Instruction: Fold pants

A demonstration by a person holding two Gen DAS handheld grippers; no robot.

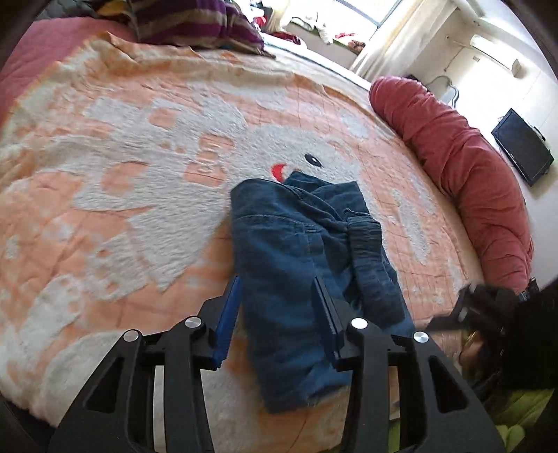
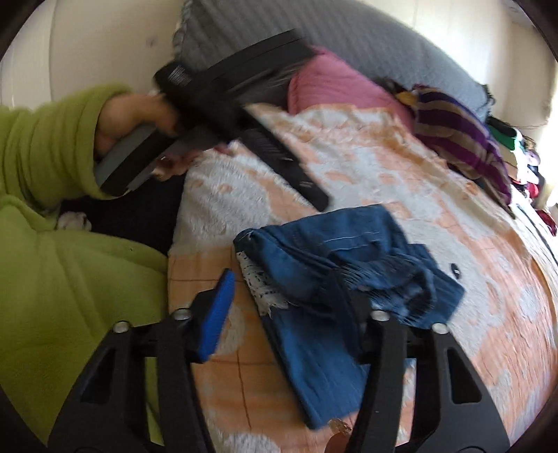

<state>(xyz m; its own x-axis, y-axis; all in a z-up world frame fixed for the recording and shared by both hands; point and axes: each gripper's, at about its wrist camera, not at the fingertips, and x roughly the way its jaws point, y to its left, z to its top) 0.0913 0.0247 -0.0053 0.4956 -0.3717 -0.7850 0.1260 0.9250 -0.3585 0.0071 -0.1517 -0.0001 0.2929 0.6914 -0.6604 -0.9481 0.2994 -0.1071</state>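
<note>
Dark blue pants (image 1: pixel 289 244) lie folded into a thick bundle on the orange-and-white blanket (image 1: pixel 139 174), elastic waistband on top. My left gripper (image 1: pixel 279 303) hovers open over the bundle's near half; one finger is over the pants' left edge, the other over the cloth. In the right wrist view the pants (image 2: pixel 314 348) show a frayed edge and white lining. My right gripper (image 2: pixel 282 299) stands open above them, its blue pad (image 2: pixel 219 306) clear of the cloth. The left gripper (image 2: pixel 314 195) appears blurred, held by a hand in a green sleeve (image 2: pixel 45 139). The right gripper (image 1: pixel 481 306) shows blurred at the edge.
A red bolster (image 1: pixel 453 156) runs along the bed's right side. A purple striped cloth (image 1: pixel 195 24) lies at the far end, beside a pink pillow (image 2: pixel 331 87) and grey headboard (image 2: pixel 314 28). A black screen (image 1: pixel 523 146) hangs on the wall.
</note>
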